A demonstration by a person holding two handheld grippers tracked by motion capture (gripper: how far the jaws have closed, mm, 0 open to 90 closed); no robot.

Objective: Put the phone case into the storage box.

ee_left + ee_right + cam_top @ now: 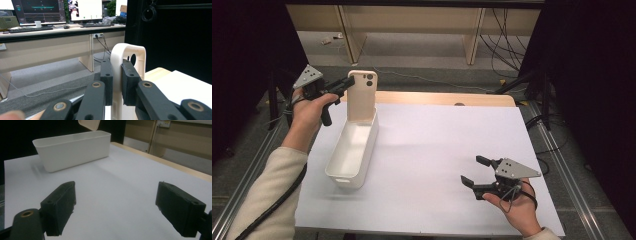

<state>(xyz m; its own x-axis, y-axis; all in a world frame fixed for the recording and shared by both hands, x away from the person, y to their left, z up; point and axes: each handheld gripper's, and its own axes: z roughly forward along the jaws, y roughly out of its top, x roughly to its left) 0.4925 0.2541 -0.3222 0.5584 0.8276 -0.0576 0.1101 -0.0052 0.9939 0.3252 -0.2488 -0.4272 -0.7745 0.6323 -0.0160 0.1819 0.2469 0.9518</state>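
**Phone case clamped between black jaws**

The left gripper [117,82] has its two black jaws closed on the edge of a cream phone case [130,53], one pad pressing each face of the thin wall. The case stands upright, its rounded top corner rising above the pads, and a dark round camera hole shows just right of the right pad. Low at the right lies a white sheet [190,85] with a strip of the wooden table edge [157,72] beside it. Behind, a long pale desk [50,47] carries monitors [37,11] and keyboards, cables hang beneath it, and grey carpet covers the floor. A black curtain [175,37] closes off the right side.
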